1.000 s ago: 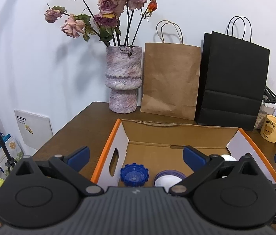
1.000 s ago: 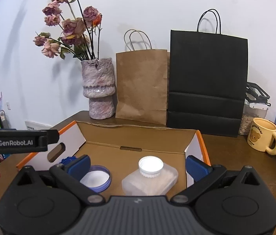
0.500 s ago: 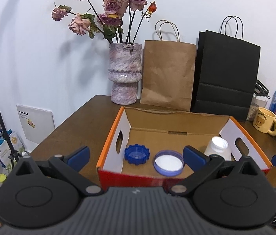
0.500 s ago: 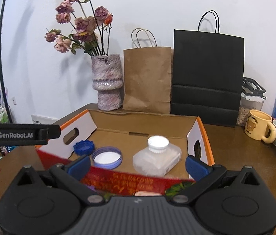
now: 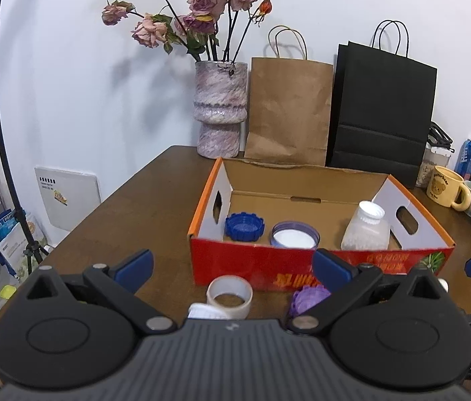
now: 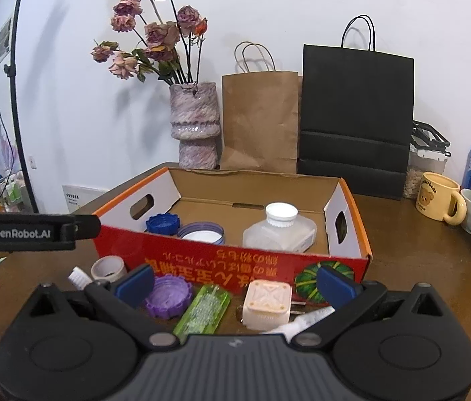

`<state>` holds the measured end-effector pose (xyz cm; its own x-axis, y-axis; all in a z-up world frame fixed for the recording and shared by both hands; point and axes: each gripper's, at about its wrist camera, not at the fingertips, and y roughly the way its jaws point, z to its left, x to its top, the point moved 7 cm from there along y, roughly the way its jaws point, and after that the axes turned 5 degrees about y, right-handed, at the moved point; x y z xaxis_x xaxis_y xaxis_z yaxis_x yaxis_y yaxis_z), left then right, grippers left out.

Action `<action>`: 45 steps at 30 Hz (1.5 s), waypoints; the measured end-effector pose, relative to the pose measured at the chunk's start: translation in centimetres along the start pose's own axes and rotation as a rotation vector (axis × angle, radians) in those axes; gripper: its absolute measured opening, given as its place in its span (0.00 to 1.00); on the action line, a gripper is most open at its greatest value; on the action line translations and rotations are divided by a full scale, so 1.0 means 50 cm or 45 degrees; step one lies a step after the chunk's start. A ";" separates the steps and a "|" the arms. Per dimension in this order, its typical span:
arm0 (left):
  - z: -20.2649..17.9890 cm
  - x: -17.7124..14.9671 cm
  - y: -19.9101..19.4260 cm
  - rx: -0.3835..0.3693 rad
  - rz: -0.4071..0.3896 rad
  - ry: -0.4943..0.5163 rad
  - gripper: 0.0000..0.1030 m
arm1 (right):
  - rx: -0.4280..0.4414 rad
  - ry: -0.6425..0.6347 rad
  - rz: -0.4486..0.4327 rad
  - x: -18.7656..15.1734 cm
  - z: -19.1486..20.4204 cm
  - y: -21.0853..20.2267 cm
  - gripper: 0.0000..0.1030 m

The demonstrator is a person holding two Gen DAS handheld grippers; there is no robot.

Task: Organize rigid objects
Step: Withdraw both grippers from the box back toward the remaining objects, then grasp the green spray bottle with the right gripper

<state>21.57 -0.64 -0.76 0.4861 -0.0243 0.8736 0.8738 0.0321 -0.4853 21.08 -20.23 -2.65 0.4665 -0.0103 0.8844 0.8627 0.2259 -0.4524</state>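
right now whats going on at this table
A person holds a two-finger tool in each hand, sorting small items into a cardboard box. A blue lid, a purple-rimmed lid and a plastic bottle are inside. Both tools, left tool and right tool, hang open and empty above a purple cap, green case, plug and tape roll.

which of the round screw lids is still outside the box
The ridged purple plastic lid, lying on the table before the red cardboard box. The dark blue notched lid and lilac-rimmed white-lined lid are inside.
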 end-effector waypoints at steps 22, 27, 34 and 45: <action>0.026 -0.109 -0.028 -0.025 0.134 0.042 1.00 | -0.002 -0.002 0.113 -0.089 0.030 -0.018 1.00; 0.029 -0.131 -0.021 -0.035 0.172 0.058 1.00 | -0.014 -0.010 0.145 -0.107 0.033 -0.012 1.00; 0.040 -0.140 -0.007 -0.028 0.196 0.056 1.00 | -0.022 -0.011 0.162 -0.112 0.040 0.004 0.99; 0.061 -0.142 0.013 0.004 0.212 0.046 1.00 | -0.030 -0.032 0.225 -0.109 0.055 0.066 0.72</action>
<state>18.64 2.62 -7.18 0.6243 -0.0540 0.7793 0.7812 0.0420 -0.6229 20.83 -16.76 -8.66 0.6064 0.0522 0.7935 0.7722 0.1992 -0.6033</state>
